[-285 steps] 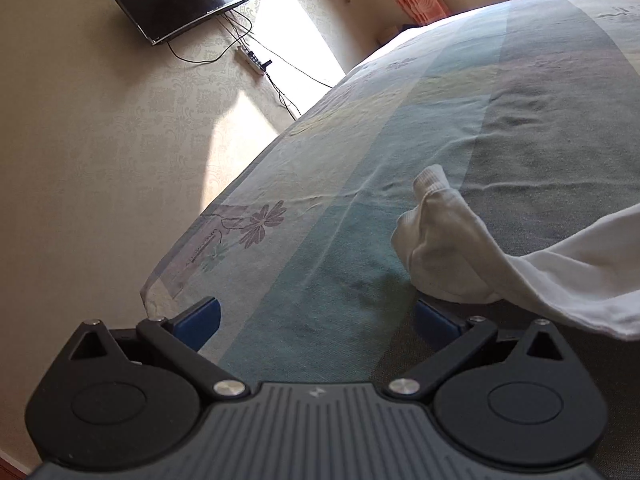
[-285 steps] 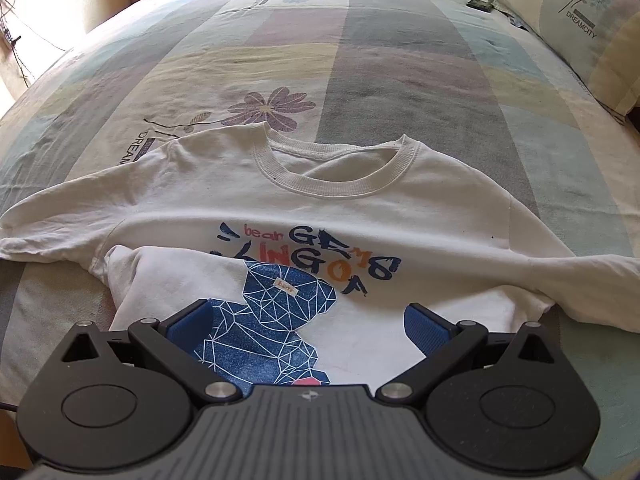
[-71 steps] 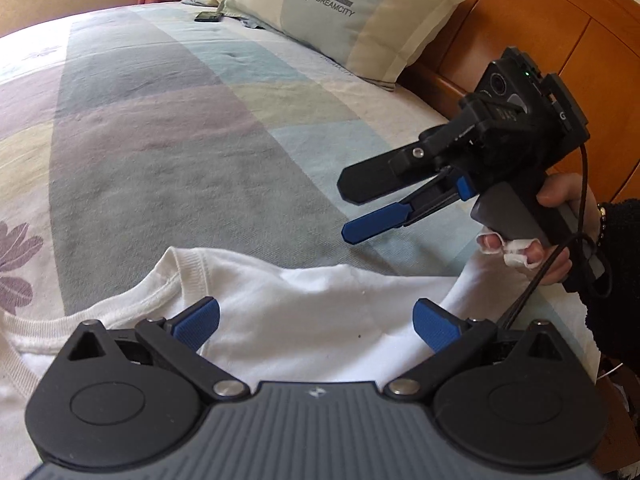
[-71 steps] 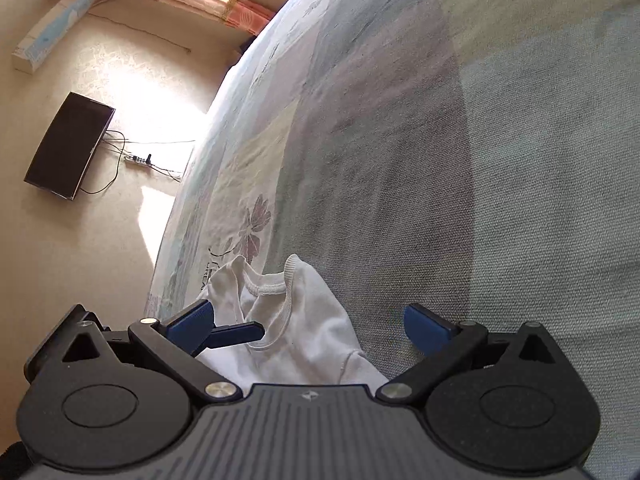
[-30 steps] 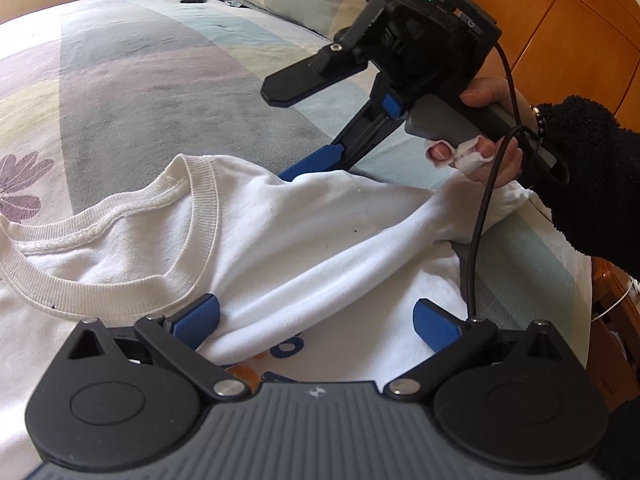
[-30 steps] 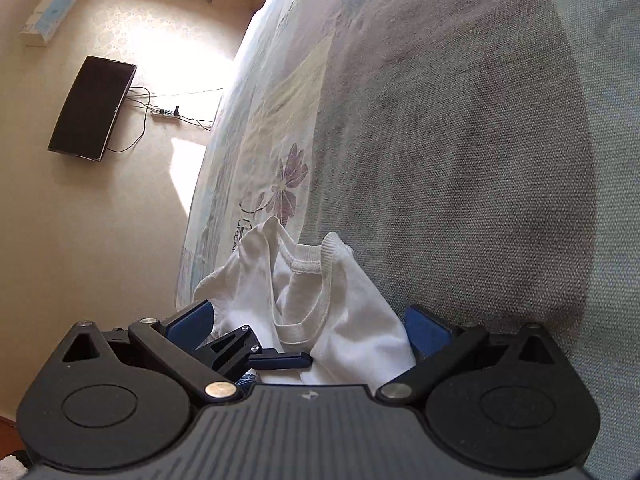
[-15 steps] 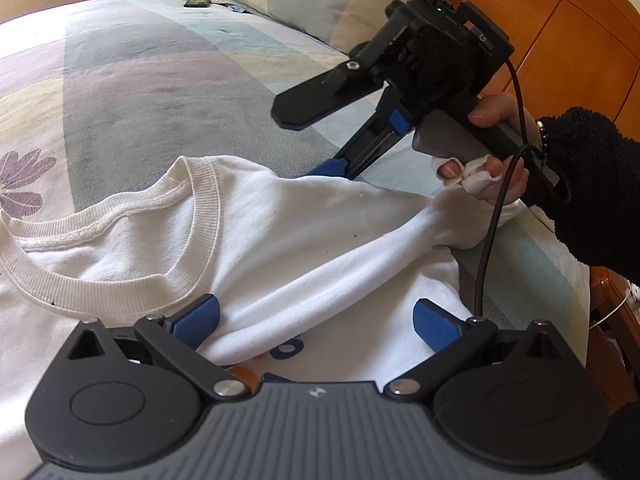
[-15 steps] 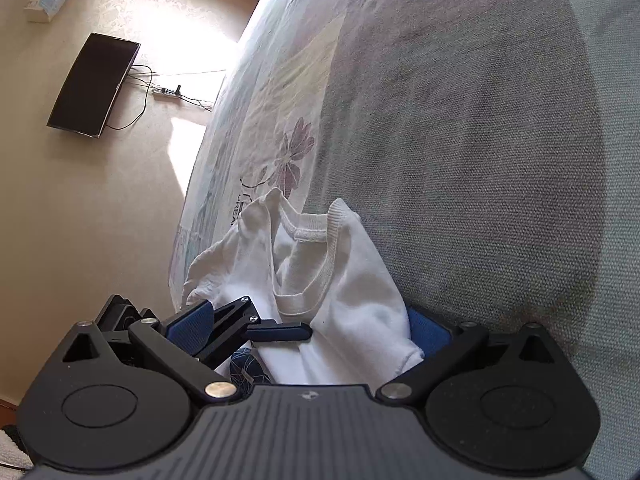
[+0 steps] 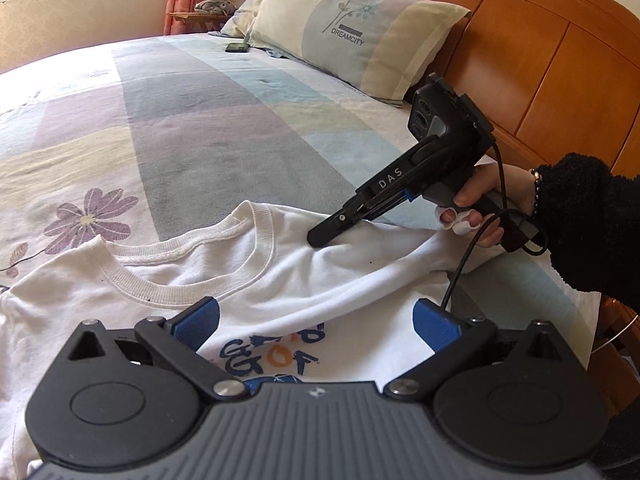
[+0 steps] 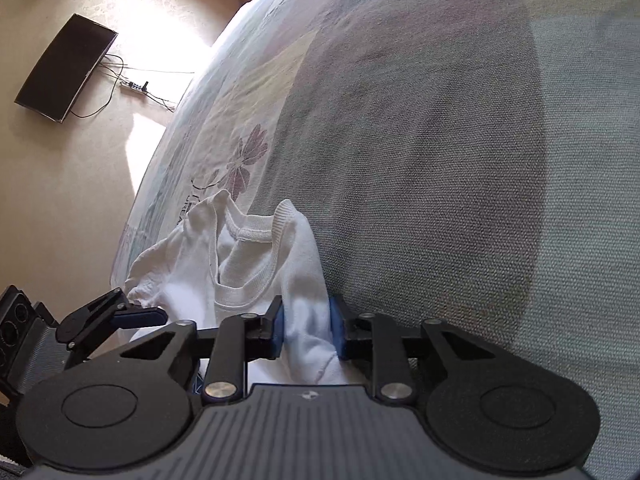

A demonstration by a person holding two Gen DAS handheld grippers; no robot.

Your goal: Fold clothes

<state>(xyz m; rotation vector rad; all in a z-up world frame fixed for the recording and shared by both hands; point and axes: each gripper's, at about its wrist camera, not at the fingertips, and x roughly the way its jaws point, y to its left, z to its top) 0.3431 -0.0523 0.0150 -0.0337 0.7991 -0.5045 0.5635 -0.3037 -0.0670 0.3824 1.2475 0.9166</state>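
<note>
A white sweatshirt [image 9: 248, 280] with a blue and orange print lies face up on the bed, collar toward the pillows. My left gripper [image 9: 316, 322] hovers open over its chest, nothing between the blue pads. In the left wrist view my right gripper [image 9: 320, 240], held by a hand in a black sleeve, pinches the shoulder fabric beside the collar. The right wrist view shows the right gripper [image 10: 306, 330] shut on a bunched fold of the sweatshirt [image 10: 240, 264]; the left gripper's fingers [image 10: 136, 314] reach in from the left.
A striped bedsheet [image 9: 200, 128] covers the bed. A pillow [image 9: 352, 28] leans on the wooden headboard [image 9: 540, 60] at right, a small dark phone [image 9: 237, 47] beside it. A cable [image 9: 472, 248] hangs from the right gripper. A dark screen [image 10: 64, 68] and power strip [image 10: 134, 86] show beyond the bed.
The right gripper has shut on the shoulder fabric next to the collar; half a second ago its jaws were wide open above it. The left gripper stays open and has risen slightly.
</note>
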